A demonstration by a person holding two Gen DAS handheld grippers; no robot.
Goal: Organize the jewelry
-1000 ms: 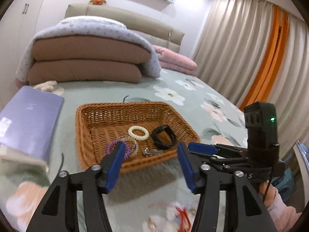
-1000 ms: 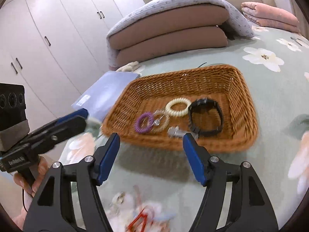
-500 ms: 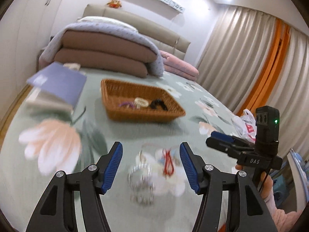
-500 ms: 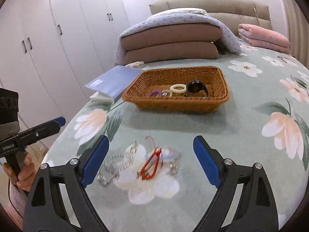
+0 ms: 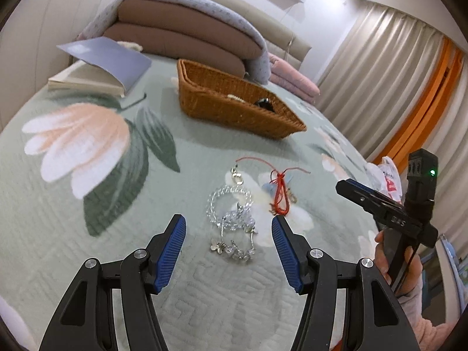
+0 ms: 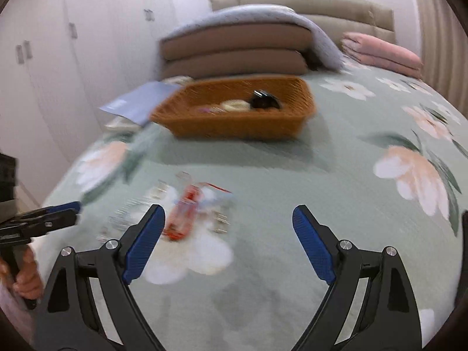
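A wicker basket stands on the bed and holds a black band, a cream coil ring and other small pieces. Loose jewelry lies nearer on the floral bedspread: a clear bead bracelet, a silver flower chain and a red cord piece. My left gripper is open and empty, low over the bracelet and chain. My right gripper is open and empty, just right of the red cord piece; that view is blurred.
A blue notebook on a book lies left of the basket. Folded quilts and pink bedding are stacked at the headboard. Curtains hang on the right, wardrobe doors on the left.
Both grippers have pulled back from the basket and dropped toward the loose jewelry. The left gripper now sits close over the bracelet and chain. Both stay open.
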